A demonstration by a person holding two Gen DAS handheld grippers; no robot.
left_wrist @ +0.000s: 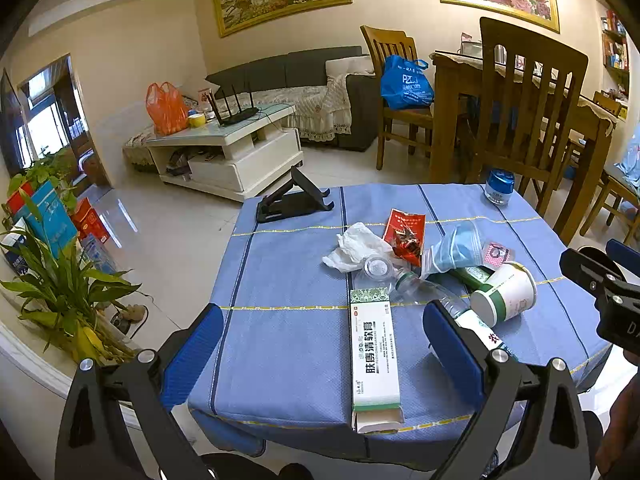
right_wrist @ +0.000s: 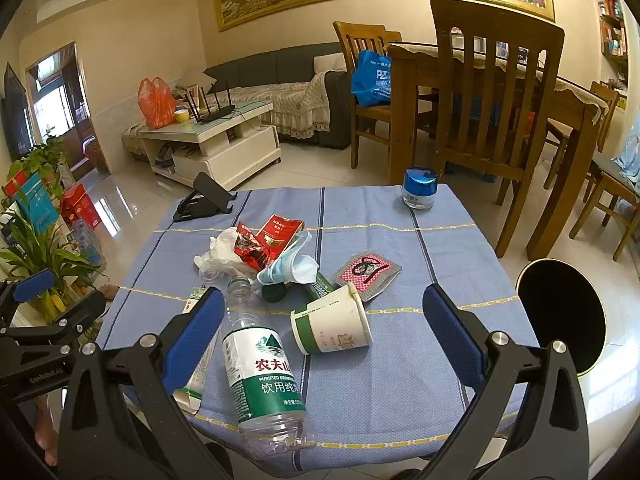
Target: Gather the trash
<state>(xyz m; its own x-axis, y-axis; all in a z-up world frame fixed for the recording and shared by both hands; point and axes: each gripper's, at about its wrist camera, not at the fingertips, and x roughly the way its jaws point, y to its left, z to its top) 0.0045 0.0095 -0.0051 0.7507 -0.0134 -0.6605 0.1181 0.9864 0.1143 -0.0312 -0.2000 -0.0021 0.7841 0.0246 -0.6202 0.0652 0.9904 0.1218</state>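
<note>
On the blue-clothed desk (right_wrist: 440, 248) in the living room, both your claws (right_wrist: 324, 334) hang released over the trash pile; the empty bottle (right_wrist: 260, 368) near the front edge is light and slippery, so grip its labelled middle.

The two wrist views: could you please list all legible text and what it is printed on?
"农夫山", "PURIFIED DRINKING", "饮用纯净": bottle label.
"肤痔清软膏": ointment box; its small print is unreadable.
"PZ": blue bag; the rest is blurred.
"GenRobot.AI": left gripper body.
Red wrapper, paper cup, blue jar: print too small.
</note>
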